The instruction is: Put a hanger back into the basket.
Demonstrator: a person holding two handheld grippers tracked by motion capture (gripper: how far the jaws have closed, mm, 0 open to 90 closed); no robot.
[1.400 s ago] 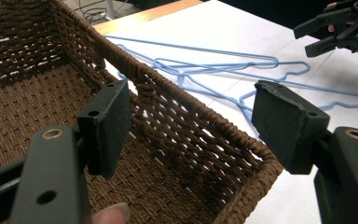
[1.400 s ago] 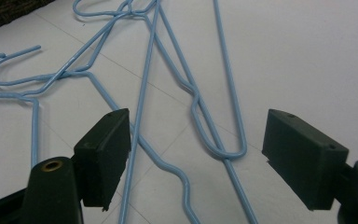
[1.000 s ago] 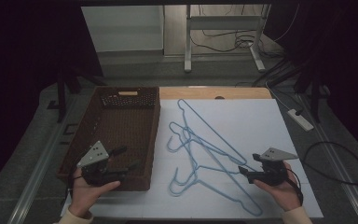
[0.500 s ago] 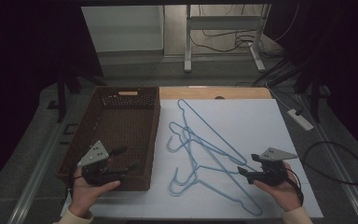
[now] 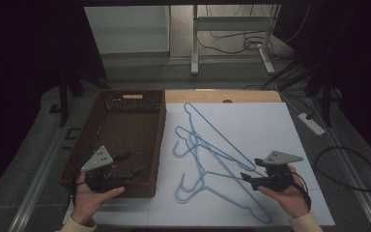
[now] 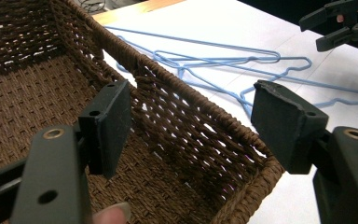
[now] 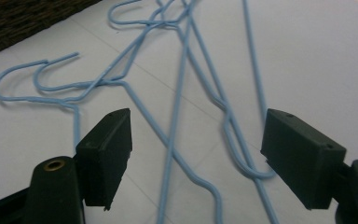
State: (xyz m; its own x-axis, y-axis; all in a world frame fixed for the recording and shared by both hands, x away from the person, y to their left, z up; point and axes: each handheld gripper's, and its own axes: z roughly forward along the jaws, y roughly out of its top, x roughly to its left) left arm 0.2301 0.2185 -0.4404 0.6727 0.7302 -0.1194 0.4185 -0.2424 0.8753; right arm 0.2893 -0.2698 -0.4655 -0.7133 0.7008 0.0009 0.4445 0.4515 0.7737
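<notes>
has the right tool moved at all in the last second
No. In the high view the right tool sits at the same spot against the blue hangers and the white sheet's right edge, jaws open over the wires.

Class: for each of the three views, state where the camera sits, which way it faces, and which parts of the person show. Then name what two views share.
High view: above the table, facing forward and down; hands, left gripper, right gripper.
Left gripper view: on that gripper, across the basket wall toward the hangers; a fingertip shows.
Right gripper view: low over the hangers on the white board.
Shared: both gripper views show the hangers.
</notes>
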